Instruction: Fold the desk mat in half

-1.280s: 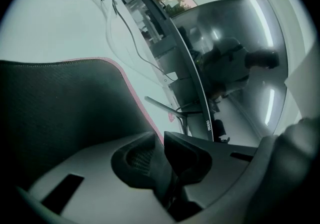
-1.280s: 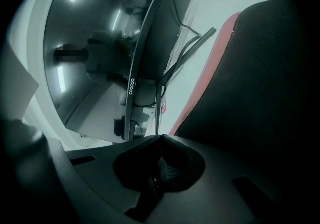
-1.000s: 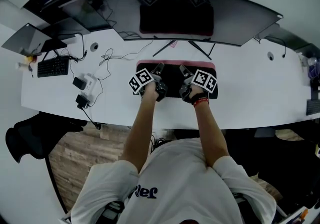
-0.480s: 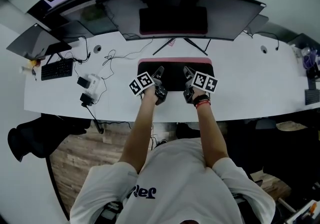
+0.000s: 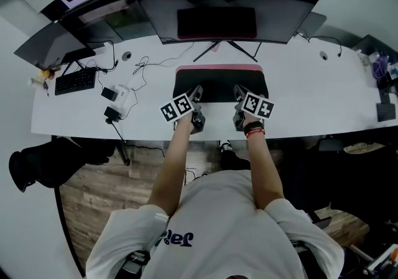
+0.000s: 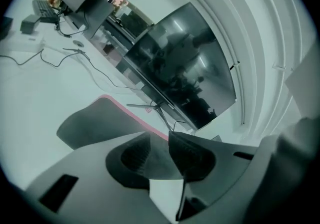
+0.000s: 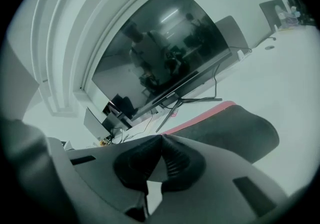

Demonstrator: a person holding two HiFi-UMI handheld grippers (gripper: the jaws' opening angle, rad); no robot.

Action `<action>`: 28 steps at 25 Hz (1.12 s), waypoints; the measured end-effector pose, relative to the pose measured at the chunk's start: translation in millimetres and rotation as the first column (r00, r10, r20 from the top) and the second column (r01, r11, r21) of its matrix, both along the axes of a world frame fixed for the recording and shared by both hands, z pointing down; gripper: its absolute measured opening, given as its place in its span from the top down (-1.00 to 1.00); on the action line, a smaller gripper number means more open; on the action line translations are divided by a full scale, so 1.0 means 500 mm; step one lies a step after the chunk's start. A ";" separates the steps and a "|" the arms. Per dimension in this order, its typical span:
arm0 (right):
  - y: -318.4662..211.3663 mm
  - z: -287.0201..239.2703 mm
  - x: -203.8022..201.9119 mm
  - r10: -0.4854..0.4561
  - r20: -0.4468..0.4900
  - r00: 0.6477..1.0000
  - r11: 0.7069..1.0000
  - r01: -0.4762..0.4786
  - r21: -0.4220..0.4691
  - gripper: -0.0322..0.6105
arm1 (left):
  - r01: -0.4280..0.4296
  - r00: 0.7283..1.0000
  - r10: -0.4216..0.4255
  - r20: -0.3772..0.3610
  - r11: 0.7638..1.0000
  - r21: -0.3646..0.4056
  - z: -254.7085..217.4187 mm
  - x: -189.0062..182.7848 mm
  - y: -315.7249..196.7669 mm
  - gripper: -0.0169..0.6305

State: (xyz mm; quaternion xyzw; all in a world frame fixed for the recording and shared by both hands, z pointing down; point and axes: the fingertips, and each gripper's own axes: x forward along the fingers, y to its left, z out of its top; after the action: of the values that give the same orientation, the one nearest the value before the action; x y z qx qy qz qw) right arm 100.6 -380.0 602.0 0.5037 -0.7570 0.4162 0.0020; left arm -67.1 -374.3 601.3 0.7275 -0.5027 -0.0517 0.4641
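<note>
A long white desk [image 5: 298, 94] carried a black mat [image 5: 219, 82] at its middle, its pink far edge just before the monitor stand [image 5: 244, 51] and its near edge raised off the top. To the left lay loose cables [image 5: 149, 63], a white box [image 5: 122, 93], a black plug [image 5: 112, 114] and a keyboard [image 5: 75, 81].
</note>
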 end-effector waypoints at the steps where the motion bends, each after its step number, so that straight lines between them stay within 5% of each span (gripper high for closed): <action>1: 0.013 -0.007 -0.002 0.002 -0.012 1.000 1.000 -0.002 0.009 0.86 | -0.005 1.000 0.004 0.009 1.000 0.011 -0.007 -0.005 0.013 0.56; 5: 0.063 -0.036 0.003 0.031 -0.026 0.999 0.998 -0.030 0.048 0.86 | -0.030 0.998 0.027 0.048 0.998 0.063 -0.035 -0.019 0.065 0.56; 8: 0.098 -0.061 0.011 0.042 -0.059 0.997 0.996 -0.037 0.084 0.86 | -0.073 0.988 0.057 0.145 0.992 0.105 -0.056 -0.027 0.103 0.56; 21: 0.250 -0.127 -0.006 0.058 -0.214 0.975 0.977 -0.011 0.214 0.85 | -0.185 0.890 0.043 0.453 0.944 0.274 -0.135 -0.064 0.245 0.65; 28: 0.308 -0.150 -0.010 0.101 -0.249 0.963 0.955 -0.024 0.295 0.85 | -0.190 0.864 -0.018 0.503 0.913 0.360 -0.176 -0.085 0.307 0.80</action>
State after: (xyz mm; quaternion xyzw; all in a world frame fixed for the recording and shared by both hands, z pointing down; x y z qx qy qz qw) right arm 95.5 -225.9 526.7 0.5728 -0.7864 0.2308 0.0148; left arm -109.5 -220.6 513.3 0.8171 -0.5499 0.0568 0.1635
